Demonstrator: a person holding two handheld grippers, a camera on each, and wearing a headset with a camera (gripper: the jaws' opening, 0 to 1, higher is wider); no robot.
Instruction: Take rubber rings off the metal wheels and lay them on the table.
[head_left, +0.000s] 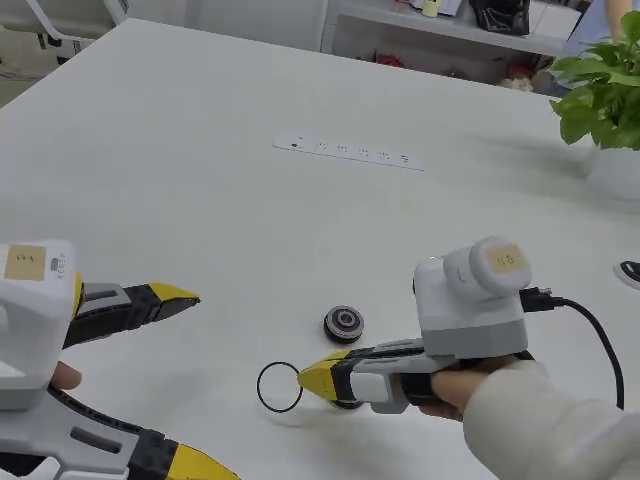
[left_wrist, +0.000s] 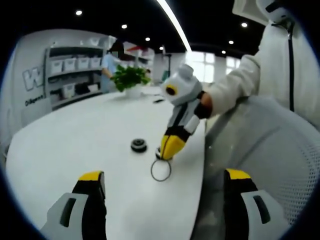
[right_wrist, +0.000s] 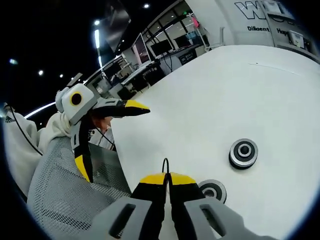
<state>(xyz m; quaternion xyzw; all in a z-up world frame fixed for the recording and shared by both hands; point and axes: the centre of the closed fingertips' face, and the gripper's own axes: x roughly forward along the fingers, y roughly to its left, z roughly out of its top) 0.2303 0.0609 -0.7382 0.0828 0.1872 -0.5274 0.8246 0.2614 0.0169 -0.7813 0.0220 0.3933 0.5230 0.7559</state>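
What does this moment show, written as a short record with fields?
right gripper: shut on the rubber ring, low over the table
left gripper: open, holding nothing
first wheel: on the table, beside the right gripper's jaws
second wheel: on the table, apart from both grippers
ring contact with table: cannot tell

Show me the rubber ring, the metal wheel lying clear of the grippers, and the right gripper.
rubber ring (head_left: 258, 387): head view, its left arc.
metal wheel (head_left: 343, 322): head view, its hub.
right gripper (head_left: 308, 378): head view, its shut yellow tips.
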